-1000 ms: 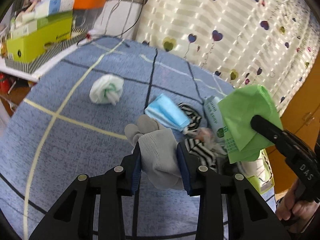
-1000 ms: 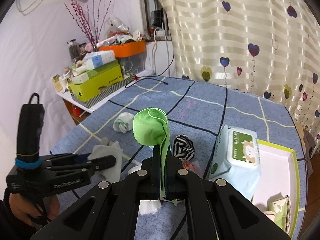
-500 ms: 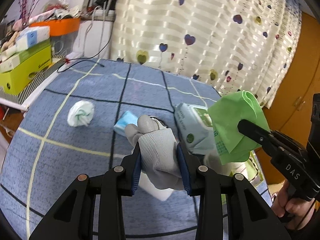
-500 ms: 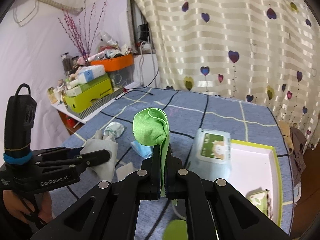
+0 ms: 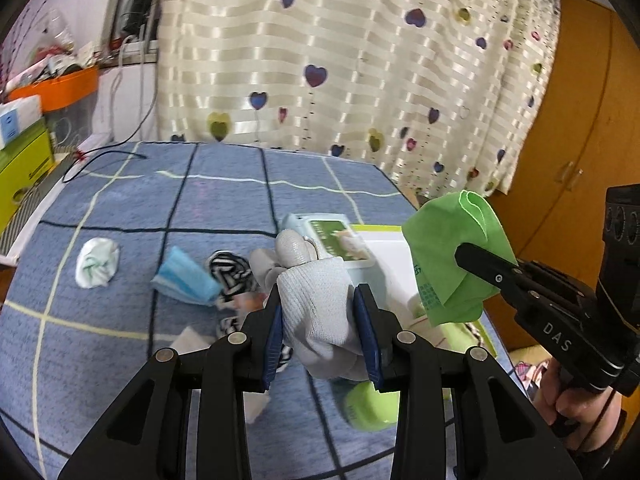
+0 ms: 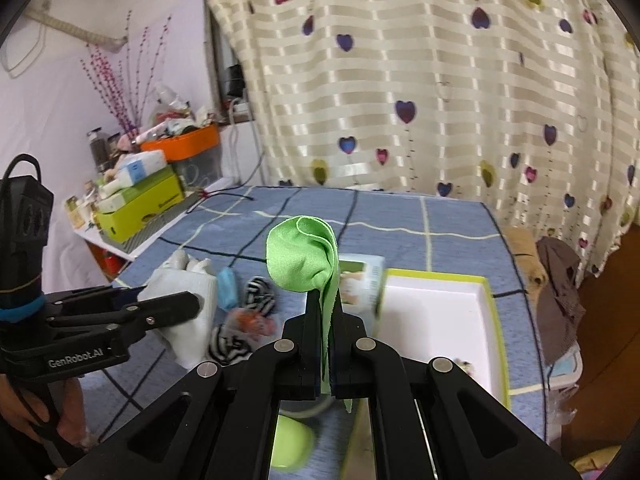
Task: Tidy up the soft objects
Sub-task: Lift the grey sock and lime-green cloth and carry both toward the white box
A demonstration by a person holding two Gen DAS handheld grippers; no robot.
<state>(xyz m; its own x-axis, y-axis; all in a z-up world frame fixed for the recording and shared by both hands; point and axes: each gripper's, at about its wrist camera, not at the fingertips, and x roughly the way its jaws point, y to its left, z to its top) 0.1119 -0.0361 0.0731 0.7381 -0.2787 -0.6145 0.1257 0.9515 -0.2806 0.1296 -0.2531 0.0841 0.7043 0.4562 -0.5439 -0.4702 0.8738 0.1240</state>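
Note:
My left gripper [image 5: 318, 304] is shut on a grey knitted glove [image 5: 316, 300], held above the blue bed cover; in the right wrist view the same gripper [image 6: 172, 304] shows at the left with the glove [image 6: 182, 294]. My right gripper [image 6: 326, 300] is shut on a green cloth [image 6: 304, 260] that stands up from its closed jaws; it appears as the green cloth [image 5: 452, 256] at the right of the left wrist view. A white tray with a green rim [image 6: 436, 312] lies ahead on the right.
On the cover lie a wet-wipes pack [image 5: 336, 240], a blue face mask [image 5: 186, 276], striped socks [image 5: 230, 276], a rolled white sock [image 5: 97, 262] and a green ball [image 6: 290, 444]. Boxes [image 6: 136, 204] crowd a shelf at the left. A heart-print curtain hangs behind.
Both grippers have travelled right and risen a little, still holding the glove and the cloth. The white tray has come into view ahead of them.

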